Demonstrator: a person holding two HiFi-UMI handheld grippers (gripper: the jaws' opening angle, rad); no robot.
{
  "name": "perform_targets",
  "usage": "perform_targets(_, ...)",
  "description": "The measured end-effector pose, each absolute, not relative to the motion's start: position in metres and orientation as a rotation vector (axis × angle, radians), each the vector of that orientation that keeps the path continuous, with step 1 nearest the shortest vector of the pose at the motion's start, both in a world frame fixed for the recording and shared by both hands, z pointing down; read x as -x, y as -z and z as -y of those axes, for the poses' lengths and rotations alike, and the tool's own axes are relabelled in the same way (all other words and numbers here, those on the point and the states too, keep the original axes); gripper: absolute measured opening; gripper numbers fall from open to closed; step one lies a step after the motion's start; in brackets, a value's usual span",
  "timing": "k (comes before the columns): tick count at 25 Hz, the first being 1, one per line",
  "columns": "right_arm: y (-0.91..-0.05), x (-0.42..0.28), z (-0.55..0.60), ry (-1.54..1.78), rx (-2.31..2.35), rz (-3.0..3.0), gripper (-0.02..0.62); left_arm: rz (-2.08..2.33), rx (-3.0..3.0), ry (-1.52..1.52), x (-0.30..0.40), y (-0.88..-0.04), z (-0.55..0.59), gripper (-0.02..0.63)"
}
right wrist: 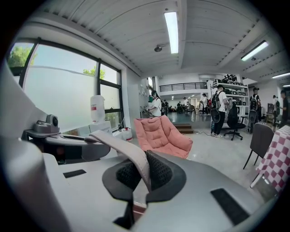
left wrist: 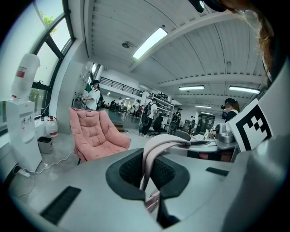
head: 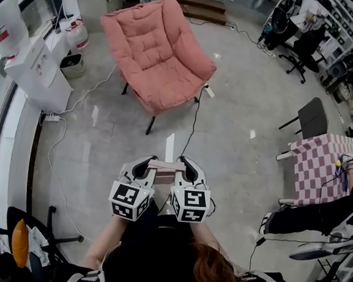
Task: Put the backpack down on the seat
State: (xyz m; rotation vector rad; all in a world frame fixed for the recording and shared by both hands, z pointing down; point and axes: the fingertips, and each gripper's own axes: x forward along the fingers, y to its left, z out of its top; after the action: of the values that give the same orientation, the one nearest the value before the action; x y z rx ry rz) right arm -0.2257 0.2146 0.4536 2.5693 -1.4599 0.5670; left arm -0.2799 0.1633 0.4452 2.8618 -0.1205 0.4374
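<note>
Currently left claw [head: 144, 163] and right claw [head: 186, 165] both pinch pale pink fabric backpack strap [head: 165, 165] spanning between them; pink cushioned armchair [head: 157, 49] sits straight ahead, well apart.

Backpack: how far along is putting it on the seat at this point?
Done: the pickup, it seems; the left gripper and right gripper are each shut on a pale pink strap stretched between them. In hand: the carry, with the pink chair well ahead across the floor. Left: reach the chair, lower what hangs from the strap onto the seat, let go.
</note>
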Motion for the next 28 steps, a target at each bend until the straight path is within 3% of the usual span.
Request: perform_targets(28, -0.455, 0.207, -0.109, -0.576, -2.562, 1.497, 0.034, 0.128, -2.859, -0.422, 0.259, -0.446, -0.058, 0.020)
